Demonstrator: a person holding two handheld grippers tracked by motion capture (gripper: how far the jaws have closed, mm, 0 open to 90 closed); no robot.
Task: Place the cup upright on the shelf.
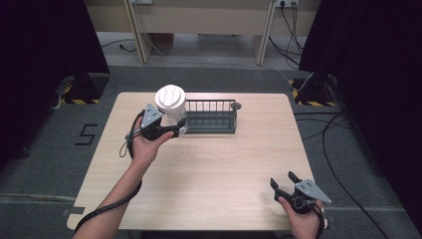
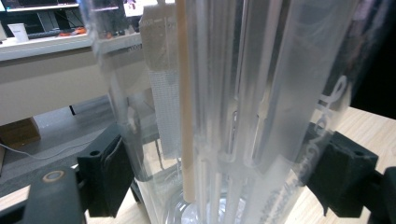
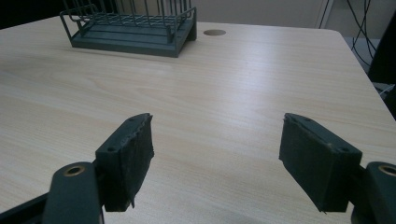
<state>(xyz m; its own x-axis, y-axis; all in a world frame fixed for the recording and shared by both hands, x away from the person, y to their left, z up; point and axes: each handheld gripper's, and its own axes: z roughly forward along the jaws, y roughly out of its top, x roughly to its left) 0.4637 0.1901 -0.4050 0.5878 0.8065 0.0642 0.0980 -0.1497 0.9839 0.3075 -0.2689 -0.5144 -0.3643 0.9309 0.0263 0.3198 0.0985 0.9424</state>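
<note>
Between left tongs [image 2: 224, 182], clear cup [image 2: 243, 107]; white lettering seemingly unreadable.

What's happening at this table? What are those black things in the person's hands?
They are hand-held grippers. The left gripper is clamped on a clear plastic cup with a white lid, holding it at the left end of a dark wire rack on the wooden table. The right gripper rests near the table's front right corner, jaws open and holding nothing, pointed toward the rack.
</note>
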